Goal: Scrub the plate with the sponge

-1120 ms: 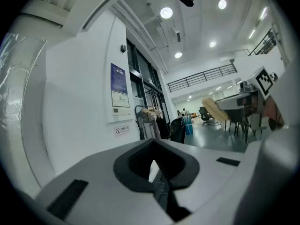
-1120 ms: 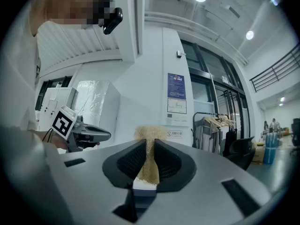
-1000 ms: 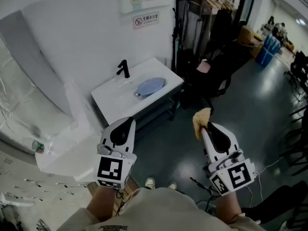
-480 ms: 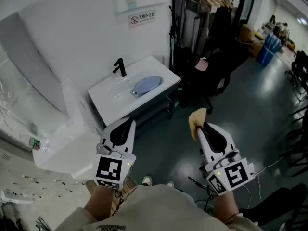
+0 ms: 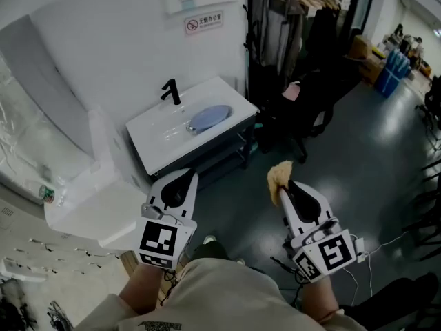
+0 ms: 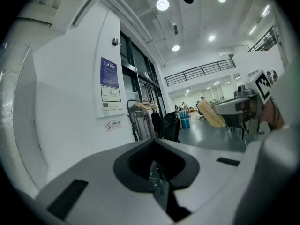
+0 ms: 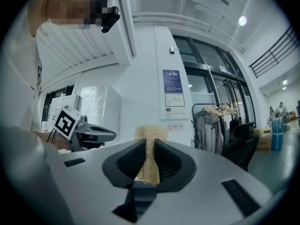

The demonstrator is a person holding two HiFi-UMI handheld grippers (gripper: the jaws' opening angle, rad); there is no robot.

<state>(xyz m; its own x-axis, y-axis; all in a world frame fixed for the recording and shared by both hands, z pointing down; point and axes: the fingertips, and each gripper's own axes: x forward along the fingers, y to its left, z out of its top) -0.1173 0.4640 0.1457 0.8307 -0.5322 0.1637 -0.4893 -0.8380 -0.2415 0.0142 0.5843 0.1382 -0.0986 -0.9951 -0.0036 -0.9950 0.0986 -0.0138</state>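
A blue plate [image 5: 209,117] lies in the basin of a white sink unit [image 5: 156,142] with a black tap [image 5: 170,90], some way ahead of both grippers. My right gripper [image 5: 284,185] is shut on a yellow sponge [image 5: 278,176], which sticks out past the fingertips; in the right gripper view the sponge [image 7: 149,158] is squeezed between the pads. My left gripper [image 5: 186,174] is shut with nothing in it, held over the floor near the sink's front left corner. In the left gripper view its jaws [image 6: 157,170] meet with no gap.
A black office chair [image 5: 296,112] and a clothes rack [image 5: 289,26] stand right of the sink. A white bench wrapped in plastic sheet [image 5: 89,198] lies at the left. Dark floor [image 5: 241,212] stretches between me and the sink.
Both grippers have drifted forward toward the sink, the right one leftwards with the sponge. The sink and plate sit a little lower in the head view. Both grips are unchanged.
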